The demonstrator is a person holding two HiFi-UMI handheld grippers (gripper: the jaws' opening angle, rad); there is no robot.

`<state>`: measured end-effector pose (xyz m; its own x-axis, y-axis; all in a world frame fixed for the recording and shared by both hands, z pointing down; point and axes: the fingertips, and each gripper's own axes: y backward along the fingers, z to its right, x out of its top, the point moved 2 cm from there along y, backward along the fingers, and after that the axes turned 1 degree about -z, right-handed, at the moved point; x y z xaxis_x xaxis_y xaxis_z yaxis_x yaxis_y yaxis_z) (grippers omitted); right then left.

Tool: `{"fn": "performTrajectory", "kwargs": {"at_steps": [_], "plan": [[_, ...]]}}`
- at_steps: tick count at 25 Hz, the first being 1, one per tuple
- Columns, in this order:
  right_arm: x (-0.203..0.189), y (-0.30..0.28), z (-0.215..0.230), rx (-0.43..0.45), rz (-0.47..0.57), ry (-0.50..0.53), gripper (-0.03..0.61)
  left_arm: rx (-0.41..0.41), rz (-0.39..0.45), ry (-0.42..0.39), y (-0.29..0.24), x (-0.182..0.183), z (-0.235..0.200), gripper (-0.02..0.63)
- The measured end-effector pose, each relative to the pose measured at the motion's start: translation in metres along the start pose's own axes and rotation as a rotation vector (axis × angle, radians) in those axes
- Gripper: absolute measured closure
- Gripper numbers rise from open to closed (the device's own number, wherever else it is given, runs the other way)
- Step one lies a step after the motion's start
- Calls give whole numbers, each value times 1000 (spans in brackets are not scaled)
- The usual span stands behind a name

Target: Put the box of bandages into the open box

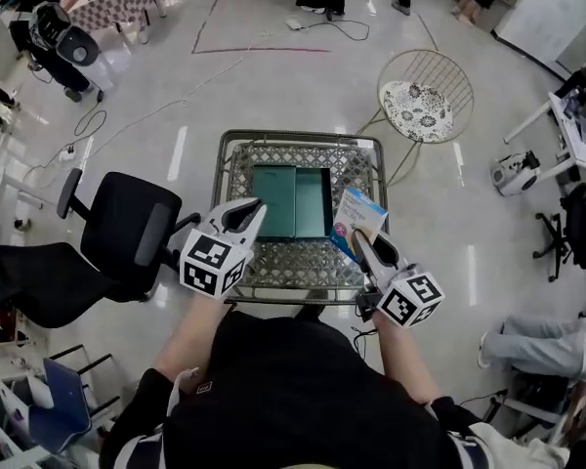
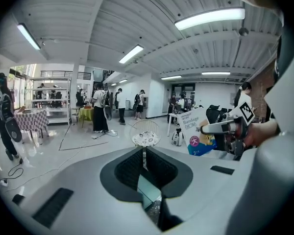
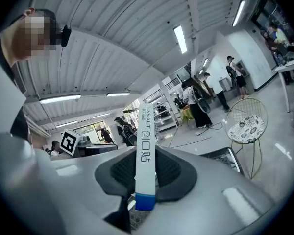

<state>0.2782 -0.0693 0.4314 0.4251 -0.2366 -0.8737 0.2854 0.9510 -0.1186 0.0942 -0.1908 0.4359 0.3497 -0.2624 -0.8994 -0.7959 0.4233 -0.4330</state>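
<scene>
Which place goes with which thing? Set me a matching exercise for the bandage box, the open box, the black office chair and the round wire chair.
Things:
1. box of bandages
2. open box
3. black office chair
4. round wire chair

Places:
A. on the floor beyond the far side of the mesh table
B. lying on the mesh table
C. gripped in the right claw
D. on the floor left of the mesh table

Pairs: 1-C, 2-B, 3-D, 4-A
</scene>
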Motion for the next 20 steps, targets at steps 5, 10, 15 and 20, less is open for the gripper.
{"fn": "performTrajectory", "kwargs": {"at_steps": [5,10,15,20], "plan": [[6,-9,22,60,-18,-16,488,61,-19,8,-10,5,8,588],[0,-11,38,51,-31,-38,488,81,-22,27,-13,2,7,588],[-7,-21,45,9,-43,-47,488,99,5,23,-7,0,-6,588],[-17,-36,36,-28,-78,-39,488,68,-4,62,1,-19,-17,588]]}}
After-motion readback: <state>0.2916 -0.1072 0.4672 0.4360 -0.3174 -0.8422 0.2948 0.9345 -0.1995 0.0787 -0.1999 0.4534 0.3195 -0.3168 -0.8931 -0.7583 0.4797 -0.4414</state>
